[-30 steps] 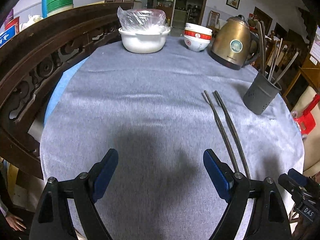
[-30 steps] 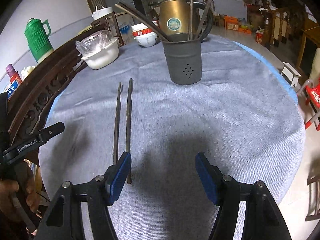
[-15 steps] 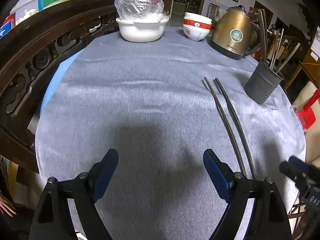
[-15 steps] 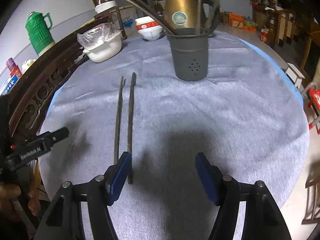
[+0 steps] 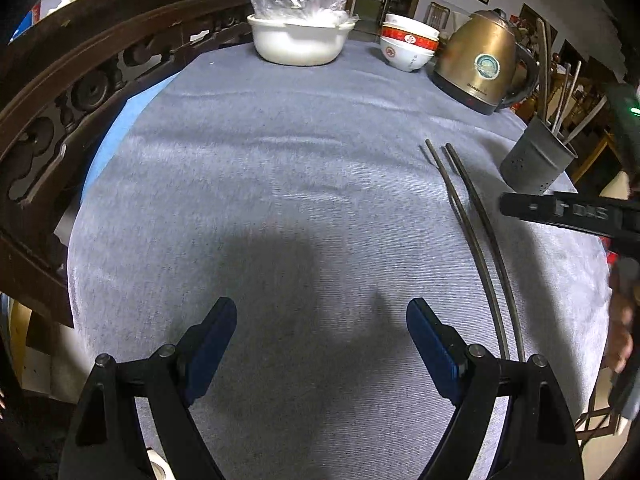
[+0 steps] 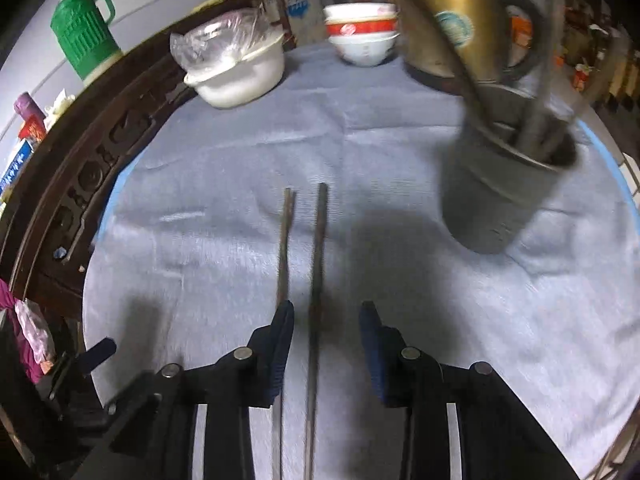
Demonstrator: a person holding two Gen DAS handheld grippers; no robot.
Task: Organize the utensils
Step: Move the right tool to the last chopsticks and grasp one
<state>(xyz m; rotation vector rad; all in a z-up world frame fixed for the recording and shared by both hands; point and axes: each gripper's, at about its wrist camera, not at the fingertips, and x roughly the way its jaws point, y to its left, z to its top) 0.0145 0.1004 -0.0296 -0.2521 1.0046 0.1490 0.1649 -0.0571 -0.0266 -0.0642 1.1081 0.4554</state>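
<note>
1. The right gripper (image 6: 326, 320) is tipped down over the near end of two chopsticks (image 6: 316, 264) and its jaws are closing. One stick runs up the gap between the blue pads; the other lies just beside or under the left pad (image 6: 282, 332). The pads do not yet look pressed on either, so nothing is held.
2. The left gripper (image 5: 320, 344) hangs wide open over bare cloth, empty, with the sticks off to its right.
3. The step in hand looks like picking the pair up. The next move calls for catching both sticks, not one, then lifting and tipping them upright for the grey holder (image 6: 508, 196).
4. The sticks lie flat on the grey tablecloth (image 5: 260, 184), side by side and nearly parallel, their long axis running away from the right gripper — far ends toward the bowls (image 6: 362, 36).
5. The holder stands beyond and to the right of them, already crowded with utensils, in front of a brass kettle (image 5: 480, 68).
</note>
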